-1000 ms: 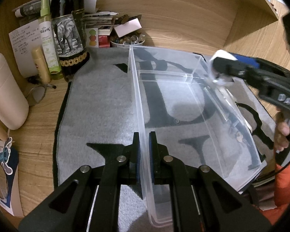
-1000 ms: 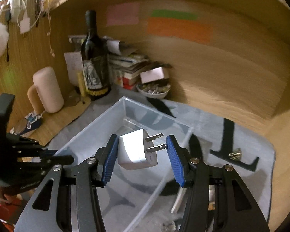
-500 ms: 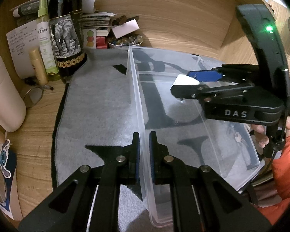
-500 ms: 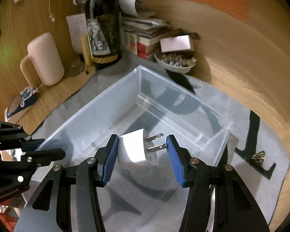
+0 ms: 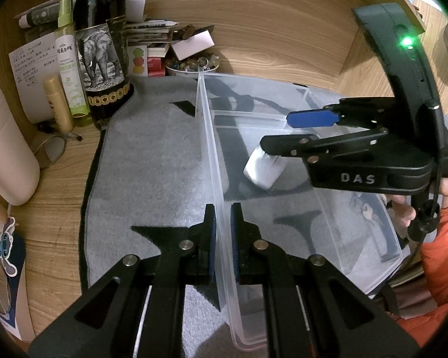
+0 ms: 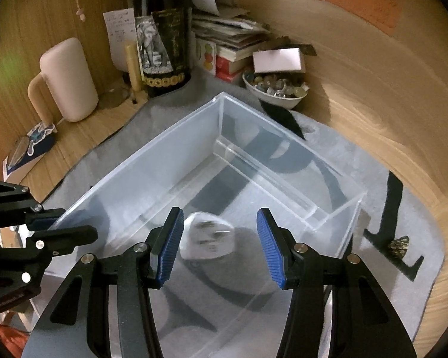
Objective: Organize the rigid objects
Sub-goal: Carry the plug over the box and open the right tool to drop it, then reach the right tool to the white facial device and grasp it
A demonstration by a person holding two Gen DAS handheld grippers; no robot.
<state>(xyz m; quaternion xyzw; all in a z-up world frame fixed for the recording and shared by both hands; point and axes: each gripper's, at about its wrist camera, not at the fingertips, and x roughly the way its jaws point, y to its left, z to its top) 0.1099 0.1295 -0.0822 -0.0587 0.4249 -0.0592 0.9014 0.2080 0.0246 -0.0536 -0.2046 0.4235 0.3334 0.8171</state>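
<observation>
Wooden tabletop (image 5: 283, 47): your left gripper (image 5: 222, 232) pinches the bin (image 6: 194, 137) wall, right gripper (image 6: 219, 244) spread, charger (image 6: 206, 240) just released inside.

The left wrist view looks steeply down along the clear bin's (image 5: 207, 137) near long wall, close; the right wrist view faces down into that bin (image 6: 152, 161) from its opposite side; both share the wine bottle (image 5: 100, 44) (image 6: 162, 29)

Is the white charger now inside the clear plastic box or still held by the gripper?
Inside: the white charger lies in the clear plastic box, and the right gripper stands open around it, touching nothing.
</observation>
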